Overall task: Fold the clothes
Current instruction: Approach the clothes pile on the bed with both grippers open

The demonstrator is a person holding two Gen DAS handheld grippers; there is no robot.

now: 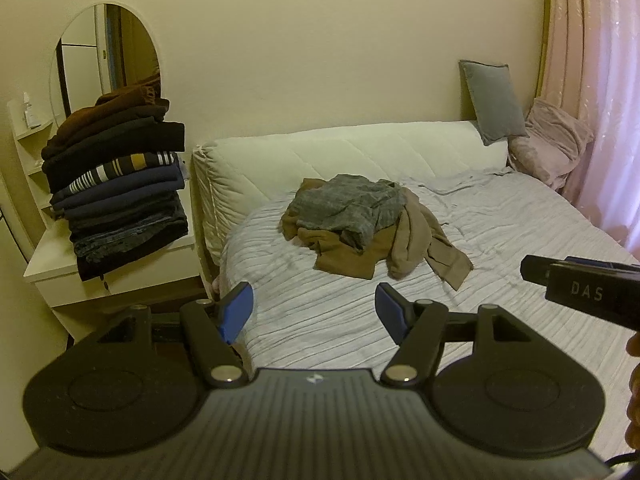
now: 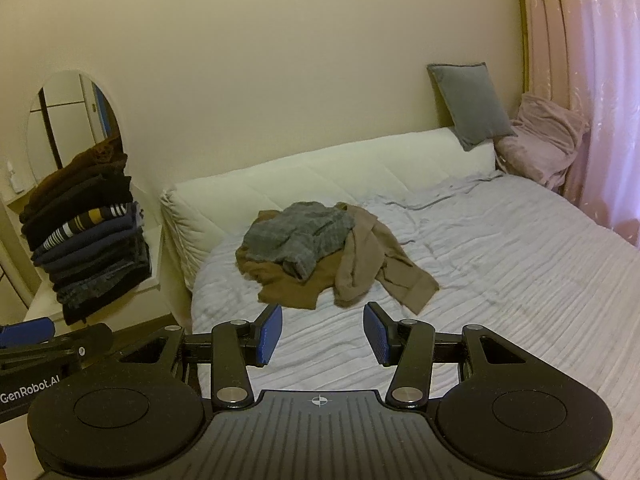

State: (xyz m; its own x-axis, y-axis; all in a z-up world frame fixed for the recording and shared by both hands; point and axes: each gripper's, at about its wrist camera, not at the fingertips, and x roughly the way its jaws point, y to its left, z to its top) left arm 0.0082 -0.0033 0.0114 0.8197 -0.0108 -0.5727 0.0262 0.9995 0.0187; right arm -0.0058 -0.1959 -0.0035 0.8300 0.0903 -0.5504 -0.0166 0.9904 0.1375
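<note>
We note a heap of unfolded clothes (image 1: 372, 224) (image 2: 320, 256) in the middle of the bed (image 1: 500, 240) (image 2: 520, 280), near the white headboard cushion (image 1: 340, 152) (image 2: 320, 176): a grey knit top (image 1: 348, 204) (image 2: 296, 232) lies crumpled over a brown garment (image 1: 344, 260) (image 2: 288, 288), with a tan garment (image 1: 424, 248) (image 2: 380, 264) spread to its right. Both tongs sit above the near part of the bed, apart from the heap. Left gripper (image 1: 316, 312): jaws apart, nothing between them. Right gripper (image 2: 322, 332): jaws apart, likewise empty. We see a stack of folded clothes (image 1: 120, 196) (image 2: 86, 232) on the white dresser (image 1: 120, 272) left of the bed, before an oval mirror (image 1: 106, 52) (image 2: 74, 124). A grey pillow (image 1: 492, 100) (image 2: 468, 104) and pink blanket (image 1: 552, 140) (image 2: 540, 140) lie at the far corner by the pink curtain (image 1: 600, 100) (image 2: 592, 100).
</note>
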